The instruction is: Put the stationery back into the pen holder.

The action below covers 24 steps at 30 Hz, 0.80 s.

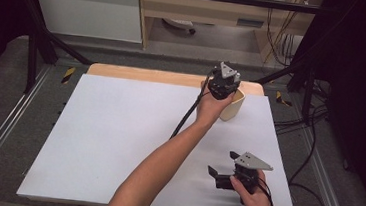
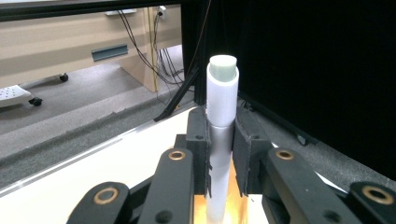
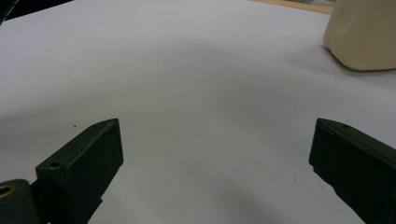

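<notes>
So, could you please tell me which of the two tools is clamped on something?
The left tool, at the cream cup, grips a white tube; the right tool stands open over the bare white sheet.

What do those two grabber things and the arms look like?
Each gripper, left and right, is black with two flat jaws, brass-coloured pivot pins and a grey three-cornered plate on top. A black cable trails from the left one. Both forearms are bare, no sleeves.

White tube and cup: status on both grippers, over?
Left gripper shut on white tube, held above cream cup. Right gripper open, empty, low over the white sheet. Nothing in the way.
</notes>
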{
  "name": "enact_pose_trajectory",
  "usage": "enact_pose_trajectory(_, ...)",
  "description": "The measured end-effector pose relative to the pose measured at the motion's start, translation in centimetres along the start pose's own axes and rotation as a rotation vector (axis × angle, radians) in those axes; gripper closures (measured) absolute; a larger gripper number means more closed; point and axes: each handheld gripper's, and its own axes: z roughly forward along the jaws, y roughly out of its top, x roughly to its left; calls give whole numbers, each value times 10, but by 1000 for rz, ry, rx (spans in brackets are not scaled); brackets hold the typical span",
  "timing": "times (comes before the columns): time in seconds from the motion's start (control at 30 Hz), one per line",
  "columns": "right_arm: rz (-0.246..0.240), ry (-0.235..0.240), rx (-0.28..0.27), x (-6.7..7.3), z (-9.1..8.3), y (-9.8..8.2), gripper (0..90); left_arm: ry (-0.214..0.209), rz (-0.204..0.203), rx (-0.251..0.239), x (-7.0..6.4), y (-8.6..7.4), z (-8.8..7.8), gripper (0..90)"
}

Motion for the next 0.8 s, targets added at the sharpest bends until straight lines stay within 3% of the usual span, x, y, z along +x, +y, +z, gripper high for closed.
enact_pose_trajectory(0.17,0,1,1,0,0,0,33,-29,-21,17,-1,-3,3,767)
enact_pose_trajectory(0.33,8,2,-1,0,0,0,32,-22,2,-16,-1,3,-6,526)
enact_pose_trajectory(0.4,6,0,-2,0,0,0,33,-14,-14,-28,1,7,-14,425)
enact_pose_trajectory(0.53,2,-1,-1,0,1,0,32,-11,-35,-26,6,9,-33,307)
enact_pose_trajectory(0.8,-18,-2,5,4,0,1,30,24,-40,44,20,-15,-81,127)
